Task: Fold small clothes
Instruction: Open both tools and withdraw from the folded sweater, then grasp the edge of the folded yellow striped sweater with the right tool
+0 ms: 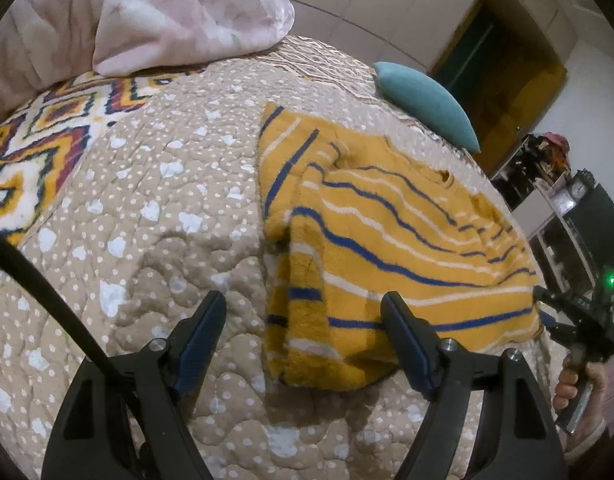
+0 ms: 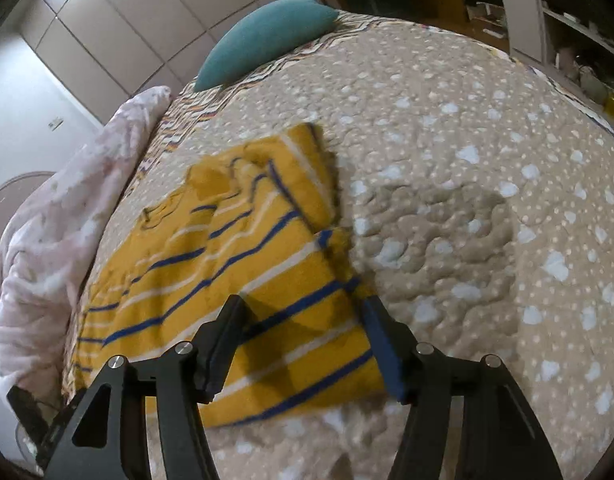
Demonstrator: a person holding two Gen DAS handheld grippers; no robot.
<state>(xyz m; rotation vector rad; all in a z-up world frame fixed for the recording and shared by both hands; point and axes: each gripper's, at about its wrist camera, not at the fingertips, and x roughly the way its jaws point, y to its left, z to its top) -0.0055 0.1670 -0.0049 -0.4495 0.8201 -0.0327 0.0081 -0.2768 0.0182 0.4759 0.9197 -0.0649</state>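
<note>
A small mustard-yellow fleece top (image 1: 387, 248) with blue and white stripes lies flat on the bed, its left sleeve folded in over the body. My left gripper (image 1: 307, 312) is open and empty, hovering over the top's near left corner. In the right wrist view the same top (image 2: 235, 264) lies ahead and to the left. My right gripper (image 2: 303, 316) is open and empty above the top's near right corner. The right gripper also shows in the left wrist view (image 1: 571, 320), held in a hand by the hem.
The bed is covered by a beige dotted quilt (image 1: 155, 216). A patterned blanket (image 1: 47, 136) and a pink duvet (image 1: 179, 12) lie at the far left. A teal pillow (image 1: 427, 100) sits beyond the top. Shelves (image 1: 579, 216) stand past the bed's right edge.
</note>
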